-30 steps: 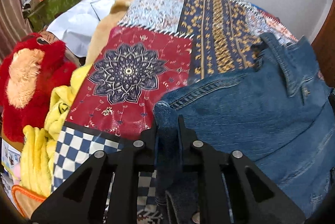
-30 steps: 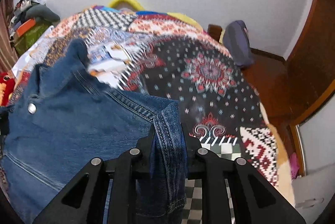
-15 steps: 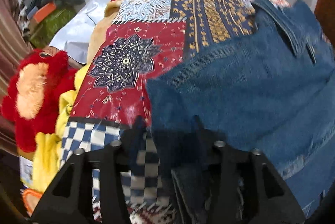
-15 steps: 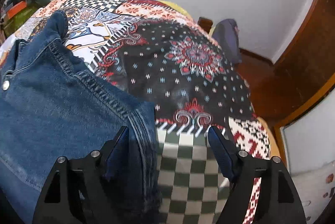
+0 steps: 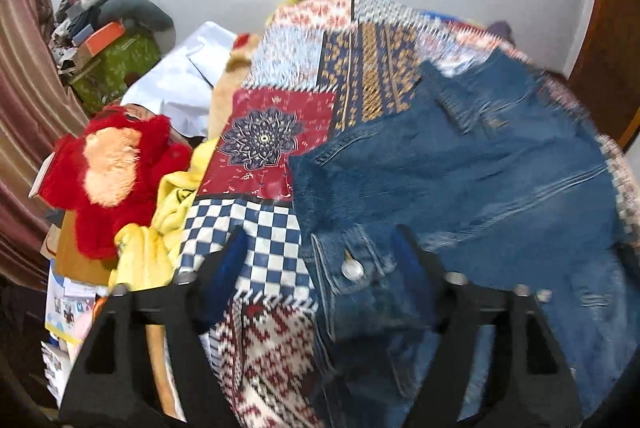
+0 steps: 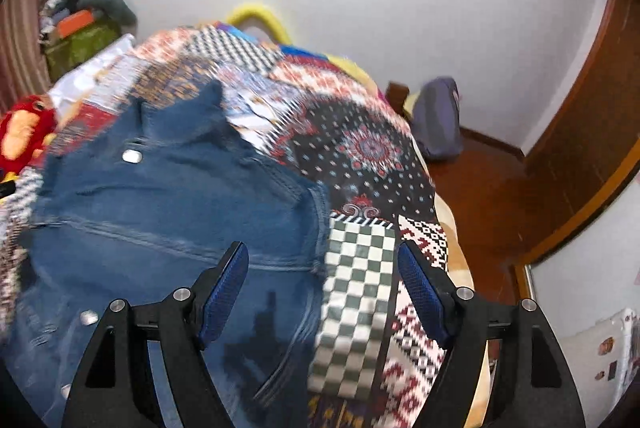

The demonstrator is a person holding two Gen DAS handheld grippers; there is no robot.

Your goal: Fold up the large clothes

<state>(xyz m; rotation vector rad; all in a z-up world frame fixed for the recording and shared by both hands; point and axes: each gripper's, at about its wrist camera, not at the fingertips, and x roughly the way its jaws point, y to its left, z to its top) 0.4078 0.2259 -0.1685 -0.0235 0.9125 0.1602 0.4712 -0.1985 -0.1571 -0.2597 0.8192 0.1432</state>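
Observation:
A blue denim jacket (image 5: 460,180) lies on a patchwork bedspread (image 5: 280,132). It also shows in the right wrist view (image 6: 160,212), on the bedspread (image 6: 360,148). My left gripper (image 5: 320,248) is open and empty, just above the jacket's near left corner. My right gripper (image 6: 324,260) is open and empty, just above the jacket's near right edge. Both pairs of blue-padded jaws stand wide apart.
A red plush toy (image 5: 108,172) and a yellow cloth (image 5: 160,228) lie left of the bed. Boxes and clutter (image 5: 108,52) stand at the far left. A wooden floor, a purple bag (image 6: 438,120) and a wooden door frame (image 6: 592,108) are at the right.
Both grippers were shut on the jacket's corners, then opened and let go. The jacket now lies on the bed, and both grippers have drawn back and tilted up.

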